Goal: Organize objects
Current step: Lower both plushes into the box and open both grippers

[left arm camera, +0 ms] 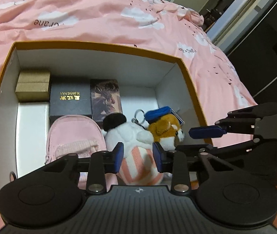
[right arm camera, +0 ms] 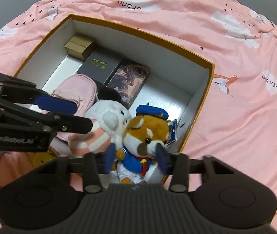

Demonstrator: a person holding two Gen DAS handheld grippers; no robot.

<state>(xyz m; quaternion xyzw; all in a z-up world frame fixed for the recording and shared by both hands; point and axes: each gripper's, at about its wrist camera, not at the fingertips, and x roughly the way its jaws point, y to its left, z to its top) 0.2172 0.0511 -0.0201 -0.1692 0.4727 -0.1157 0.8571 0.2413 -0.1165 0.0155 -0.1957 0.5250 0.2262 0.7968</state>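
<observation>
An orange-rimmed box (left arm camera: 91, 45) (right arm camera: 212, 78) lies open on the pink bed. In it are a gold box (left arm camera: 33, 85), a black box (left arm camera: 70, 99), a picture box (left arm camera: 106, 97), a pink pouch (left arm camera: 74, 134), a white plush (left arm camera: 130, 138) (right arm camera: 107, 117) in a pink striped outfit and a brown dog plush (left arm camera: 167, 130) (right arm camera: 146, 134) in a blue sailor hat. My left gripper (left arm camera: 138, 157) has its jaws on either side of the white plush's striped body. My right gripper (right arm camera: 136, 158) has its jaws around the dog plush, low in the box.
The pink bedspread (left arm camera: 99, 15) with white clouds surrounds the box. A white flat box (left arm camera: 31, 128) lies along the box's left wall. A dark wardrobe and doorway (left arm camera: 255, 19) stand to the right of the bed. A yellow object (right arm camera: 41, 159) lies outside the box's near corner.
</observation>
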